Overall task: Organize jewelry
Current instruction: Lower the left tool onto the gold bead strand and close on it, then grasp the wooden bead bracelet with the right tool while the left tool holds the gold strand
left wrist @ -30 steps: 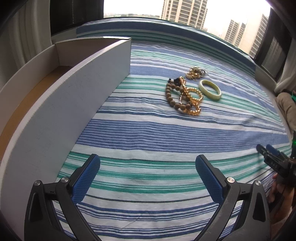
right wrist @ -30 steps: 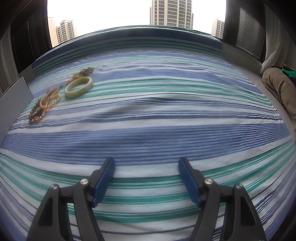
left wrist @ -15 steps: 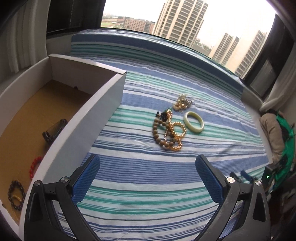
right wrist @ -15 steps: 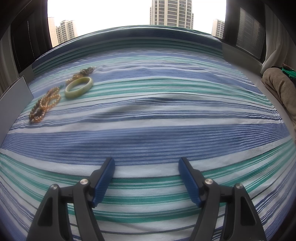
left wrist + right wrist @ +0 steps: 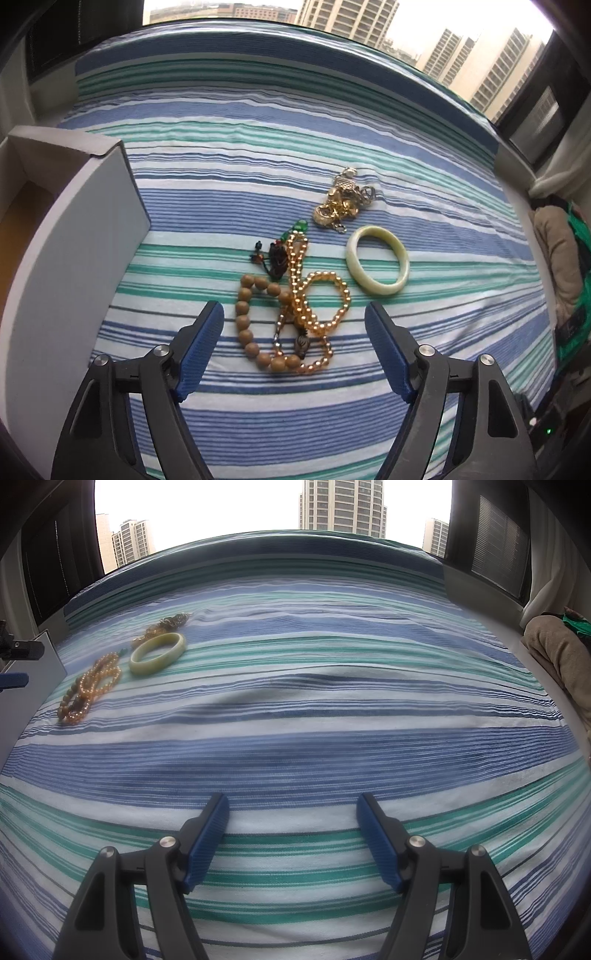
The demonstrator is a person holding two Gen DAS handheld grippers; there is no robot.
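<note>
A tangle of jewelry lies on the striped cloth. It holds a wooden bead bracelet [image 5: 245,325], an amber bead strand [image 5: 327,291] and a dark knotted cord [image 5: 277,258]. Beyond them lie a pale green bangle [image 5: 376,260] and a heap of gold chains [image 5: 341,206]. My left gripper [image 5: 293,310] hovers over the bead tangle. Its jaws are closing, the beads lie between them, and the pads touch nothing. The white box [image 5: 74,236] stands to its left. My right gripper [image 5: 292,799] is open over bare cloth, far from the bangle [image 5: 158,653] and beads [image 5: 92,686].
The striped cloth [image 5: 332,720] has a low wrinkle in the middle. A beige bundle [image 5: 557,653] and something green lie at the right edge. Dark window frames and a sill run along the back. The box wall [image 5: 22,694] shows at the right view's left edge.
My left gripper has swung from the box over to the bead tangle, which now sits between its fingers, and its jaws stand narrower. The right gripper has not moved.
</note>
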